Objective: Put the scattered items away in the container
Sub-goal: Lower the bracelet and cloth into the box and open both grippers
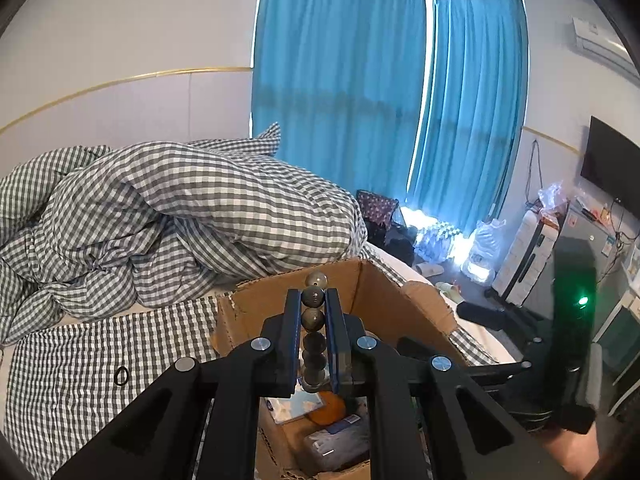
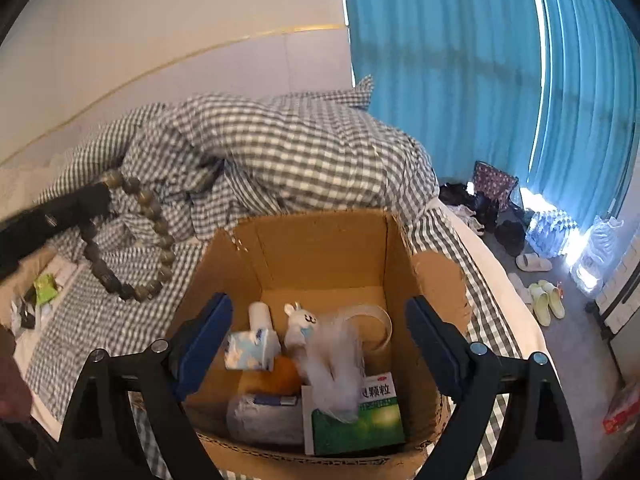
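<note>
1. Blue curtains (image 1: pixel 352 92) and a pale wall back a bed (image 2: pixel 100 320) spread with a grey-and-white checked sheet; a rumpled checked duvet (image 1: pixel 180 208) is heaped behind an open cardboard box (image 2: pixel 320 248) that stands on the bed.
2. Closest to going in is a bead bracelet (image 1: pixel 314 316) of dull, brownish round beads. The left gripper (image 1: pixel 313 300) is clenched on it, with several beads lined up between the blue pads and one bead poking out past the fingertips.
3. Seen from the right wrist view, the rest of the loop hangs below that gripper, out over the checked sheet just left of the box's left wall and not yet above the opening.
4. The coming move turns on this: the box mouth lies to the right of the hanging loop, so I judge the left hand must carry it sideways over the wall before letting go, or the loop may catch on the torn rim.
5. The right gripper (image 2: pixel 320 344) is released, its jaws spread wide with nothing between them, poised over the near part of the box.
6. Inside the box lie a white plush toy (image 2: pixel 298 324), a tissue pack (image 2: pixel 250 348), a white mesh sponge (image 2: pixel 340 364), a green medicine carton (image 2: pixel 360 420), an orange fruit (image 2: pixel 280 376) and a grey wrapped pack (image 2: pixel 264 416).
7. Still on the sheet: a small black ring (image 1: pixel 121 376) and a green packet (image 2: pixel 45 288) at the left.
8. Slippers (image 2: pixel 546 300) sit on the floor beyond the bed.
</note>
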`<state>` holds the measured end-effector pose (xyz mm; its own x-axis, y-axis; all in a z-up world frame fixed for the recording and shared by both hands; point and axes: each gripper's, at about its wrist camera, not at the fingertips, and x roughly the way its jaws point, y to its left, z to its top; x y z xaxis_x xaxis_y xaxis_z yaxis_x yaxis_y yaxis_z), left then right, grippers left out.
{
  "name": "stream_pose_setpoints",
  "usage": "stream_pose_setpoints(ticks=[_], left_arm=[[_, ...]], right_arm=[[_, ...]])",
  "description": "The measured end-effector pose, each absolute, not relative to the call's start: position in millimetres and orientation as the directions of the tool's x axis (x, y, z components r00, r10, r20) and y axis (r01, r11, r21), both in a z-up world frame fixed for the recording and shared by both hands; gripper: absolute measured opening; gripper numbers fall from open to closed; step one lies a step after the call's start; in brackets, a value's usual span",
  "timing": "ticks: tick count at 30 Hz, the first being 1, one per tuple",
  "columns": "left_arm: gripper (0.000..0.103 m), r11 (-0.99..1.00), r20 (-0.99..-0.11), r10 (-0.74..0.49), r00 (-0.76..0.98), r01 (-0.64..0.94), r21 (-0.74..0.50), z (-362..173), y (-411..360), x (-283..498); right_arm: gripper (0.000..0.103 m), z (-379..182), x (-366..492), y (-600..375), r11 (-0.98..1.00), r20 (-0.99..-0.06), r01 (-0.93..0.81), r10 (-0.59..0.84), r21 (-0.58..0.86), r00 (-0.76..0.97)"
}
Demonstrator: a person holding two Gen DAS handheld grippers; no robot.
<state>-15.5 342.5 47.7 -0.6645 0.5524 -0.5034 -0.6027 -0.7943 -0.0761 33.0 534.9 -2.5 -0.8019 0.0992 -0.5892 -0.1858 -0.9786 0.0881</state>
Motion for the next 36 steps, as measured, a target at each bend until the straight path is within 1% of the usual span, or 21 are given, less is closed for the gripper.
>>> stream_pose_setpoints(ticks=[10, 22, 25, 26, 27, 28, 29, 32, 36], left_arm=[[0.01, -0.781, -0.524, 0.561, -0.641, -0.619, -0.081, 37.5, 355.0, -26.1], [0.011, -0.785, -0.557, 0.538, -0.633, -0.616, -0.059, 19.9, 381.9, -40.9], [0.018, -0.778, -0.562, 0.539, -0.627, -0.626, -0.049, 17.2, 386.7, -42.8], [0.026, -0.776, -0.562, 0.54, -0.627, -0.629, -0.044, 16.7, 387.9, -42.7], [0.045, -0.778, -0.56, 0.536, -0.632, -0.627, -0.037, 16.5, 389.1, -42.2], [0.057, -0.782, -0.557, 0.532, -0.638, -0.623, -0.035, 16.8, 389.5, -41.8], [0.073, -0.784, -0.55, 0.535, -0.642, -0.619, -0.039, 17.6, 388.8, -41.3], [0.075, -0.785, -0.537, 0.544, -0.644, -0.617, -0.056, 20.6, 385.5, -40.7], [0.081, -0.794, -0.536, 0.536, -0.652, -0.605, -0.058, 21.7, 378.8, -41.8]], right_arm=[[0.088, 7.9, 45.0, 545.1, -0.968, -0.559, -0.233, 0.146, 0.088, -0.817], [0.089, 9.7, 56.6, 566.2, -0.95, -0.543, -0.297, 0.199, 0.098, -0.816], [0.088, 7.9, 57.7, 570.9, -0.947, -0.547, -0.301, 0.196, 0.109, -0.814], [0.089, 7.4, 57.9, 571.5, -0.947, -0.547, -0.302, 0.196, 0.11, -0.814], [0.089, 7.1, 58.0, 571.7, -0.947, -0.547, -0.302, 0.197, 0.108, -0.814], [0.089, 6.9, 58.1, 571.8, -0.947, -0.547, -0.302, 0.198, 0.106, -0.814], [0.089, 6.6, 58.1, 572.0, -0.947, -0.546, -0.302, 0.199, 0.105, -0.814], [0.089, 6.8, 57.9, 571.8, -0.947, -0.546, -0.303, 0.2, 0.106, -0.814], [0.089, 7.7, 57.6, 569.0, -0.947, -0.544, -0.304, 0.201, 0.104, -0.814]])
